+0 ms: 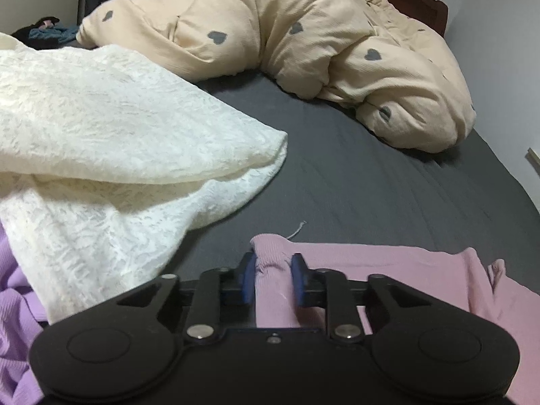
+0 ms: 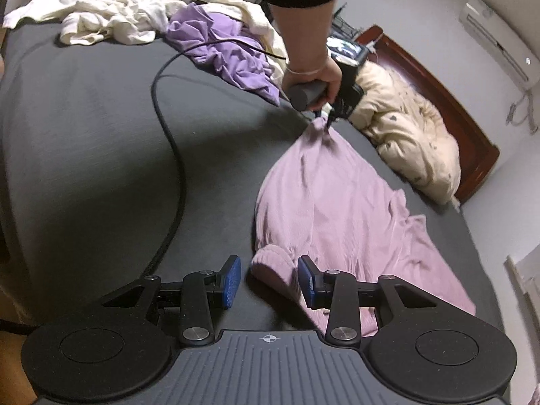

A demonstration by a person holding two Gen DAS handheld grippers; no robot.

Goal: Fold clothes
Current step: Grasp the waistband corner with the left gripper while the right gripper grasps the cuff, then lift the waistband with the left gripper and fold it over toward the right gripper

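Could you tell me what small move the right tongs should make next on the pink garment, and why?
Probably close the right tongs: their blue pads stand open on either side of the pink garment's bunched near end, while the left tongs already pinch its far end.

No readable text, brand, label or number shows in either view. The only sign is a small white crosshair mark (image 2: 269,338) printed on the ribbed grey housing (image 2: 270,364) of the right hand-held gripper (image 2: 269,278), at the middle of the housing's far edge. The grey heart shapes (image 1: 217,36) on the cream puffy quilt (image 1: 303,50) are a printed pattern, not lettering. The white wall-mounted air conditioner (image 2: 499,38), above and beyond the quilt, bears a tiny mark too small to read.
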